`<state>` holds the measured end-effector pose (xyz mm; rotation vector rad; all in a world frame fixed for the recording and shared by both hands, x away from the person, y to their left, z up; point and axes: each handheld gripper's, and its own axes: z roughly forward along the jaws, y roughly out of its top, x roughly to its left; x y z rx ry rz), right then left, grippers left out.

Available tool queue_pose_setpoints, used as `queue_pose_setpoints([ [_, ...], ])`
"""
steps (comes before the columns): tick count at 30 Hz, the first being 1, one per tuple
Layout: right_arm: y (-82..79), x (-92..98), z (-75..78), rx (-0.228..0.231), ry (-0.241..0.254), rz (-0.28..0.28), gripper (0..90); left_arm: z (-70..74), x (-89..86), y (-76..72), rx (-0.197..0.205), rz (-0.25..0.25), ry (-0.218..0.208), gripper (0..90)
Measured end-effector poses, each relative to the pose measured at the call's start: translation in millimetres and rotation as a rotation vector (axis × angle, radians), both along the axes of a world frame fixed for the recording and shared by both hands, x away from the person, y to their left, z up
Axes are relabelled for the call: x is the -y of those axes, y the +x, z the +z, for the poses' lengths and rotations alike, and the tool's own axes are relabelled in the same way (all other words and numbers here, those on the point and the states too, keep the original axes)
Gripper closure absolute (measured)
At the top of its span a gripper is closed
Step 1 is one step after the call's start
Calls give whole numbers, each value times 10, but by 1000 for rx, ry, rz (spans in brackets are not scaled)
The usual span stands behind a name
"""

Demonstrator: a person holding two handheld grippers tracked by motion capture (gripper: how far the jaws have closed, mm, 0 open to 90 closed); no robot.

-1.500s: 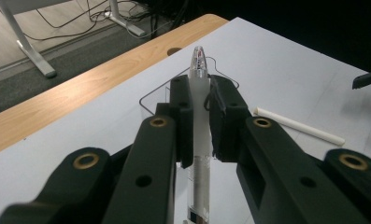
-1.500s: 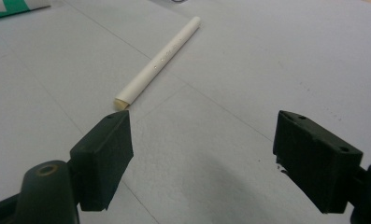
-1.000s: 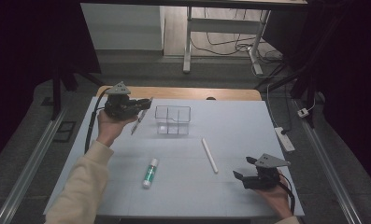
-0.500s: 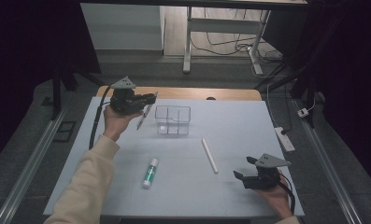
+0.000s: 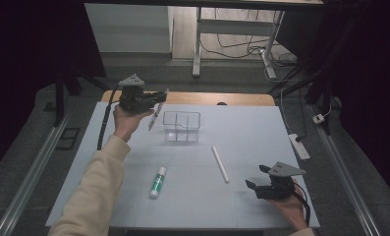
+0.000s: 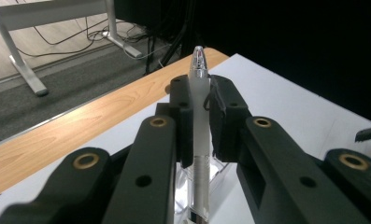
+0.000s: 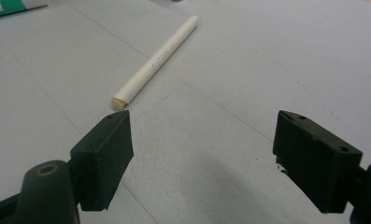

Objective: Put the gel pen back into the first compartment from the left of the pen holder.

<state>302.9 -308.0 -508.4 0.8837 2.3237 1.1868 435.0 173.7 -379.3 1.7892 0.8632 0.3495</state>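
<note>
The left gripper [image 5: 159, 98] is clamped on a translucent white pen [image 6: 200, 140] beside the clear plastic organiser box [image 5: 181, 126] near the bench's far edge, not yet dropped in; the right gripper [image 7: 199, 154] gapes empty by the white paper-wrapped stick [image 7: 156, 60]; a green-and-white glue stick [image 5: 158, 182] waits too.

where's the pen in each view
High view: the pen is upper left, slanting down from the left gripper, just left of the clear box.
Left gripper view: centre, upright, pinched between the two jaws.
Right gripper view: not in it.
Shared landmark: the clear box, seen behind the pen low in the left gripper view.
</note>
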Motion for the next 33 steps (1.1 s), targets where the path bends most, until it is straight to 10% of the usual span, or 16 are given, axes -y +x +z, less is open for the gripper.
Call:
queue_pose_setpoints([
  [33,-1,11,0,0,-1,-6,195,15,312,380,-1,25,-17,802],
])
